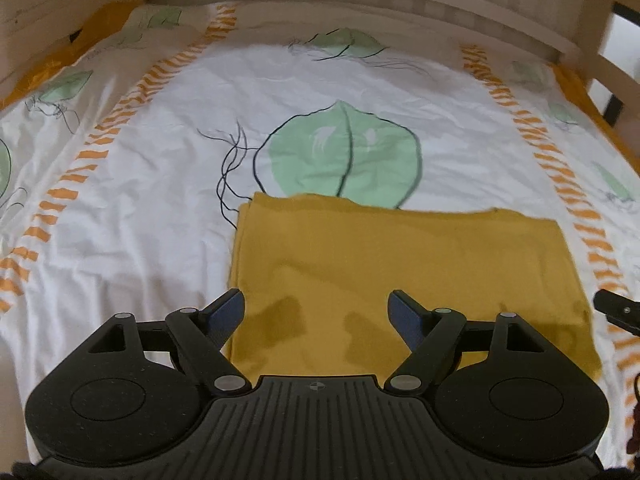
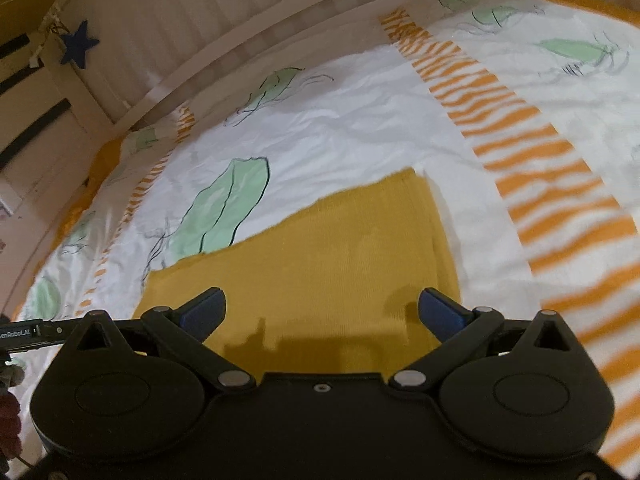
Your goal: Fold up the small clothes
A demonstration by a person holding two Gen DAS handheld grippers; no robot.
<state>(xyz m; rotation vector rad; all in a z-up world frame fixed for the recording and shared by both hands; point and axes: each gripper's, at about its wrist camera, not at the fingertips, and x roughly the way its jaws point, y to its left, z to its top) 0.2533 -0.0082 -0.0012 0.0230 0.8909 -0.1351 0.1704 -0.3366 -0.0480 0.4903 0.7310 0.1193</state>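
Note:
A mustard-yellow cloth [image 1: 408, 272] lies folded into a flat rectangle on the bed; it also shows in the right wrist view [image 2: 328, 264]. My left gripper [image 1: 318, 312] is open and empty, hovering over the cloth's near left part. My right gripper [image 2: 322, 312] is open and empty over the cloth's near right part. A black piece of the right gripper [image 1: 618, 308] shows at the right edge of the left wrist view, beside the cloth's right edge. A piece of the left gripper [image 2: 24, 334] shows at the left edge of the right wrist view.
The bed cover [image 1: 160, 184] is white with green leaf prints [image 1: 344, 152] and orange striped bands [image 2: 540, 168]. A pale wooden bed rail [image 1: 360, 4] runs along the far side. A dark blue star [image 2: 78, 44] hangs on the frame at the far left.

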